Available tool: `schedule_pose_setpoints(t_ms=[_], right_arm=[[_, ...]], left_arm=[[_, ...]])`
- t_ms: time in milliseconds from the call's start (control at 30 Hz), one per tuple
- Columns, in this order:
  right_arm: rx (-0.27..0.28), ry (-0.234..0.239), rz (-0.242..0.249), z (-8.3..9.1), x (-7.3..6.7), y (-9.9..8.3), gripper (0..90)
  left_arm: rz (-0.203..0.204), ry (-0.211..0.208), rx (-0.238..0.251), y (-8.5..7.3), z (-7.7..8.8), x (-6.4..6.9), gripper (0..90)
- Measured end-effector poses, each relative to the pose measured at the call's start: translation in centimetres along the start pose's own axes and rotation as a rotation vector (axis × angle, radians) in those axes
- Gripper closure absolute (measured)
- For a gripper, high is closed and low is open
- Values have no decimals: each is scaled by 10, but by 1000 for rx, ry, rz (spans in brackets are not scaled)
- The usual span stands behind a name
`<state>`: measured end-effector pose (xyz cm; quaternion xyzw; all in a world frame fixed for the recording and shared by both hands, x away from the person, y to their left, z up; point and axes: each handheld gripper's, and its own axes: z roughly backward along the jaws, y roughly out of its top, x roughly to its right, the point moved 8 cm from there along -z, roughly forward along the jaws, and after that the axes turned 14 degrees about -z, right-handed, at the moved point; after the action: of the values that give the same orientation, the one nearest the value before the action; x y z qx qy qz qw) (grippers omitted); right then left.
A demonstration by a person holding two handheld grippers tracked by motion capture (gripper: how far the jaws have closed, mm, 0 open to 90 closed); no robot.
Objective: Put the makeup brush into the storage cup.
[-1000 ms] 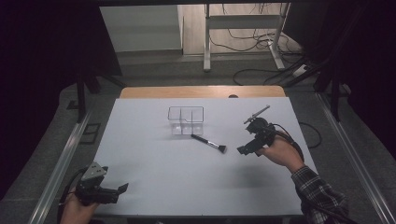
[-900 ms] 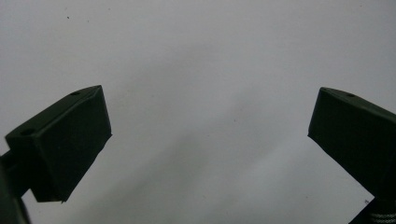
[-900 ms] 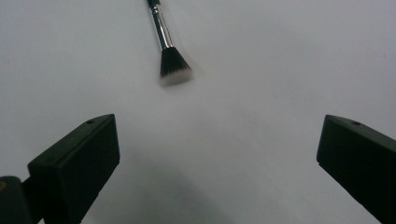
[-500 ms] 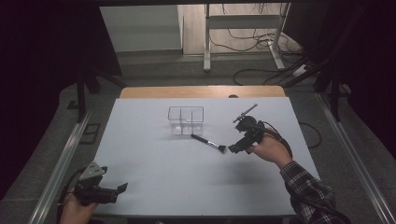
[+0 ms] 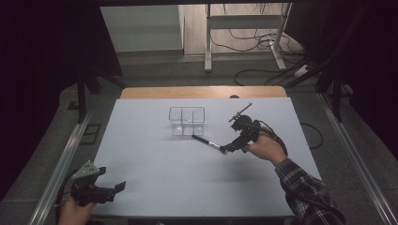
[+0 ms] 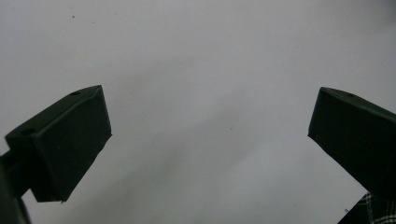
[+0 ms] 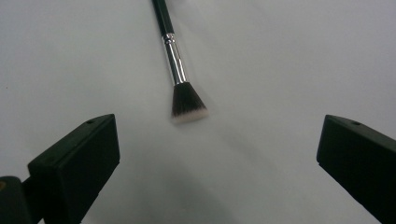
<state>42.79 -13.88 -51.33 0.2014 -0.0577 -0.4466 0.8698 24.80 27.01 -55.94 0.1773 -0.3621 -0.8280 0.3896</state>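
Plainly, the brush (image 5: 206, 141) was the thing in hand: it lay flat on the white table (image 5: 155, 159), just in front of the clear organizer (image 5: 187, 121), its black handle end near that box and its bristle head pointing toward the person's right. In the right gripper view the brush (image 7: 176, 70) ran down from the top edge, silver ferrule then a dark fan of bristles with pale tips, and it sat ahead of the jaws, between their lines but not yet between them. The right gripper (image 5: 231, 146) hung low over the table right by the bristle end, jaws spread wide and holding nothing, most likely lined up along the brush so that a short push forward would bring the ferrule or handle into the gap. The organizer stood upright with its compartments empty as far as could be told, a likely home for the brush. Well apart, at the near left corner, the left gripper (image 5: 101, 189) rested over bare table, jaws likewise released and empty (image 6: 210, 135), probably parked out of the way while one hand did the picking.
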Motion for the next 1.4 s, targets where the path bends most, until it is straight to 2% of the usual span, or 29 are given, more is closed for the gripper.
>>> schedule_pose_setpoints(t_ms=[200,333,833,1200,1400], right_arm=[[-7,-6,13,-7,-2,4,0],[-15,-8,21,-11,-3,6,0],[-25,-4,36,-25,-10,17,0],[-26,6,50,-33,-17,25,0],[-13,16,30,-39,-22,32,0]], left_arm=[[31,-9,30,0,3,-3,0],[31,-13,25,0,2,-3,0],[-26,-11,-26,-1,-4,3,0],[-40,-15,-37,-2,-5,5,0],[-44,-16,-40,-2,-6,5,0]])
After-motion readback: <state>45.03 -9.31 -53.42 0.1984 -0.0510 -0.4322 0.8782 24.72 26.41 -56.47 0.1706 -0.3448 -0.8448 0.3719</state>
